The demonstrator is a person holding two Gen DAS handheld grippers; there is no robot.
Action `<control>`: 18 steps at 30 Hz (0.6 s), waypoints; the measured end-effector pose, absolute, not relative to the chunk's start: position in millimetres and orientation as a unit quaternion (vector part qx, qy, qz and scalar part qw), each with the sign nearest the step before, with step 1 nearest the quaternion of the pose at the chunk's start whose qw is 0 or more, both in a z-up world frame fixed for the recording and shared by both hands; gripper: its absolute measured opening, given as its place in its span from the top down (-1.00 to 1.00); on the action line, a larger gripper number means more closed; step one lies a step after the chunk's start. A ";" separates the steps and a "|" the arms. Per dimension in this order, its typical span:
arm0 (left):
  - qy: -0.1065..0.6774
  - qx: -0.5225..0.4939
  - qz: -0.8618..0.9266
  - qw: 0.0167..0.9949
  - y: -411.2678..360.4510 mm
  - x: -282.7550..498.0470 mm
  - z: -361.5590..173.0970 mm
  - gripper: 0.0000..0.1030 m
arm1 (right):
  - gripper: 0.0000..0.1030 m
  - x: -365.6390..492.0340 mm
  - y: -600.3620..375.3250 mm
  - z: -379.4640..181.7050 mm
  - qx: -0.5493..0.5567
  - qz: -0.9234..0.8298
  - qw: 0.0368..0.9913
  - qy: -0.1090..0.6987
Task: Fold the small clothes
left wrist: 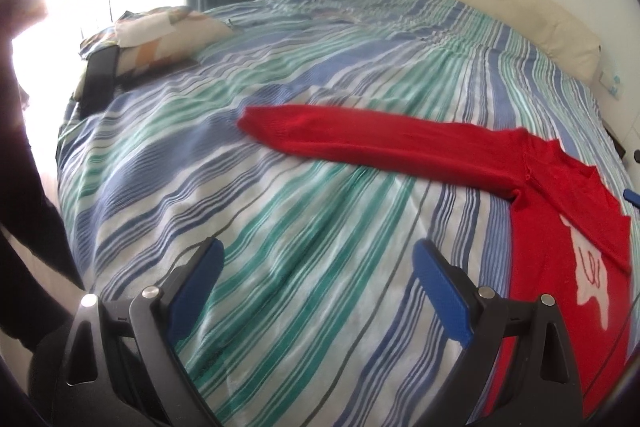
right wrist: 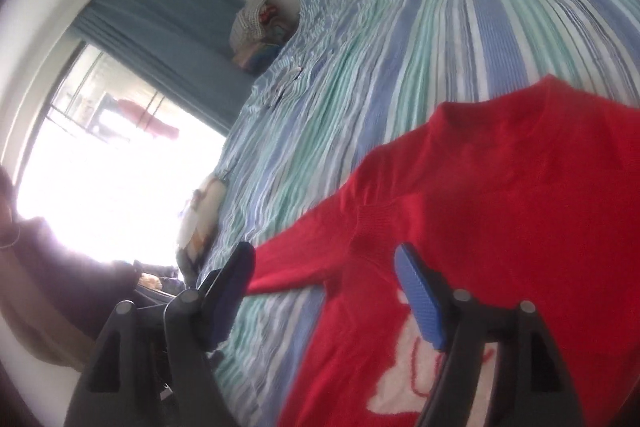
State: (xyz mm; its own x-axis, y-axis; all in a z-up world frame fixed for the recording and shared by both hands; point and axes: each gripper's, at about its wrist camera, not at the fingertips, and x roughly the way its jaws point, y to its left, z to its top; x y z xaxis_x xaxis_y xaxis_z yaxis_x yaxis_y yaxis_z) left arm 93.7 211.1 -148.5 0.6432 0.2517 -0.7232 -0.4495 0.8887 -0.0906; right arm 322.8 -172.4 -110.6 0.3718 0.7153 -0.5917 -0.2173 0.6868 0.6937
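Red knitted sweater with a white front motif (left wrist: 568, 211) lies flat on the bed with the blue, green and white striped cover (left wrist: 320, 75), near the bed's near edge; one sleeve (left wrist: 360, 139) stretches out toward the patterned pillow (left wrist: 160, 35) at the far side edge. Left claw (left wrist: 316, 271): released, jaws wide apart, above bare cover beside the sweater. Right claw (right wrist: 324, 283): released, jaws spread over the sweater's underarm area, gripping nothing.
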 end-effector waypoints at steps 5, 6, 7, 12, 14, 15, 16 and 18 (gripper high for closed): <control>0.387 -0.115 0.185 0.896 200.6 99.3 -154.2 -0.86 | -0.40 323.9 -258.6 -156.5 0.268 0.161 0.790 0.527; 0.390 -0.110 0.181 0.896 198.0 99.9 -155.7 -0.86 | -0.40 317.9 -278.8 -170.2 0.252 0.108 0.795 0.540; 0.394 -0.106 0.178 0.896 195.5 100.2 -156.9 -0.86 | -0.36 310.1 -299.1 -181.7 0.240 0.061 0.798 0.549; 0.406 -0.091 0.164 0.895 185.8 102.7 -162.6 -0.86 | -0.30 258.2 -363.5 -168.7 0.236 0.007 0.831 0.504; 0.408 -0.083 0.158 0.895 180.6 104.6 -164.9 -0.89 | -0.30 232.5 -358.6 -149.8 0.212 0.043 0.840 0.498; 0.415 -0.081 0.151 0.894 177.8 106.8 -168.2 -0.93 | -0.30 218.6 -352.1 -142.5 0.194 0.066 0.843 0.497; 0.427 -0.079 0.141 0.890 174.2 109.2 -173.0 -0.94 | -0.30 203.6 -345.9 -135.8 0.175 0.088 0.845 0.497; 0.457 -0.082 0.122 0.877 169.2 114.5 -186.2 -0.94 | -0.31 170.2 -329.0 -129.7 0.145 0.122 0.845 0.501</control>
State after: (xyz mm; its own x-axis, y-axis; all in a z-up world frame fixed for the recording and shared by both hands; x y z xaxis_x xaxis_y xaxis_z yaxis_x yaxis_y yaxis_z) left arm 114.5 169.2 -186.2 0.5519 0.1391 -0.8223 -0.2886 0.9569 -0.0318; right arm 170.2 -329.0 -129.7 0.4688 0.3518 -0.8102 -0.0619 0.9281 0.3672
